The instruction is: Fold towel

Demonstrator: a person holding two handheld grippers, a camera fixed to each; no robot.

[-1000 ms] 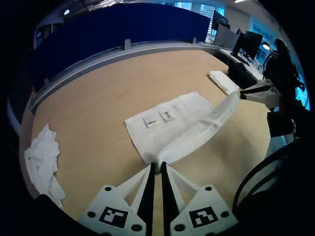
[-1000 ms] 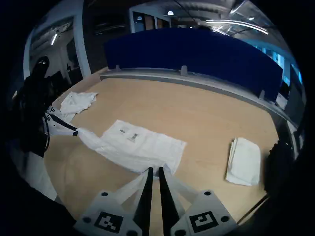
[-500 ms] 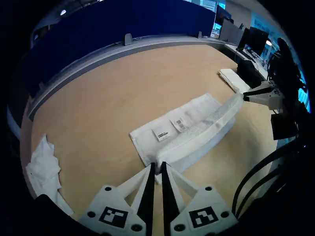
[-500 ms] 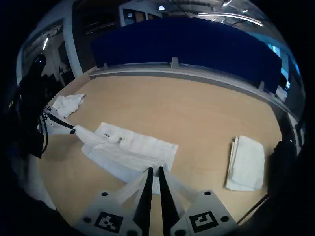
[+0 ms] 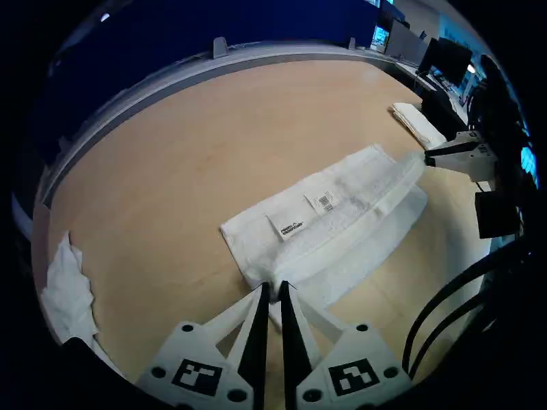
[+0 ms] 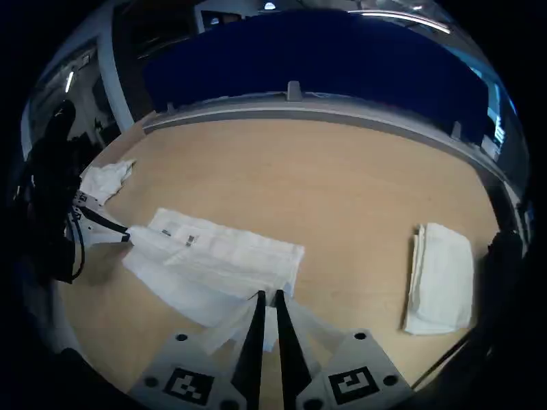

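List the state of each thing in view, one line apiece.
towel: half folded, near edge lifted and drawn partly over the rest
tags: face up on the towel
left tongs: shut on one towel corner
right tongs: shut on the other corner
second towel: folded, lying flat
white cloth: crumpled, lying loose

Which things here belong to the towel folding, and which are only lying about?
In the job: the white towel with tags, held by the left gripper and the right gripper.
Lying about: the folded towel and the crumpled white cloth, apart on the table.
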